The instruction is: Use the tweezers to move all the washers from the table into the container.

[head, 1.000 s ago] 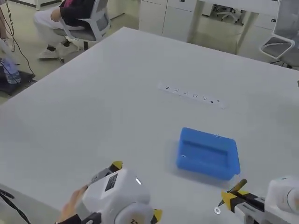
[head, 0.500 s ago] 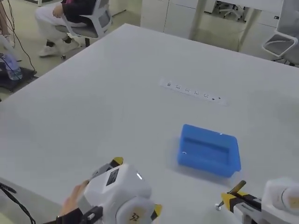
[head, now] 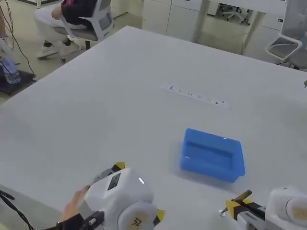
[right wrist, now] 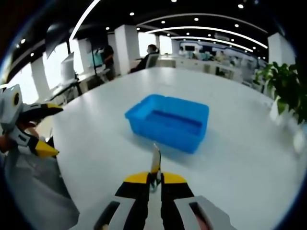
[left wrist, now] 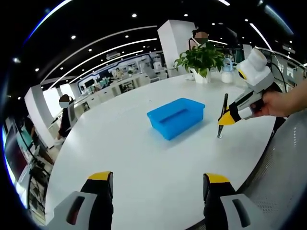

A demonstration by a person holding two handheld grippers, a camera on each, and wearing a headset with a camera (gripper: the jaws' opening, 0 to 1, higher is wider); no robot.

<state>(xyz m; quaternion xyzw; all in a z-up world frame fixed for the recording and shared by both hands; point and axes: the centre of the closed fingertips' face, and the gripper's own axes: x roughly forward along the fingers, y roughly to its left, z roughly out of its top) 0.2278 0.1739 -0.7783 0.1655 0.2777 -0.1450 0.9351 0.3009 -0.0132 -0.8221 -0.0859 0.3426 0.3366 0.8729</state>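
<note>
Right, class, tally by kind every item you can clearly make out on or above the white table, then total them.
Blue rectangular plastic container: 1
White plastic power strip: 1
Slim metal tweezers: 1
Left claw and right claw: 2
Total: 5

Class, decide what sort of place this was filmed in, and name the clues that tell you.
Most likely an open-plan office: a large white table with a power strip on it, an office chair beside it, and a potted plant.
</note>
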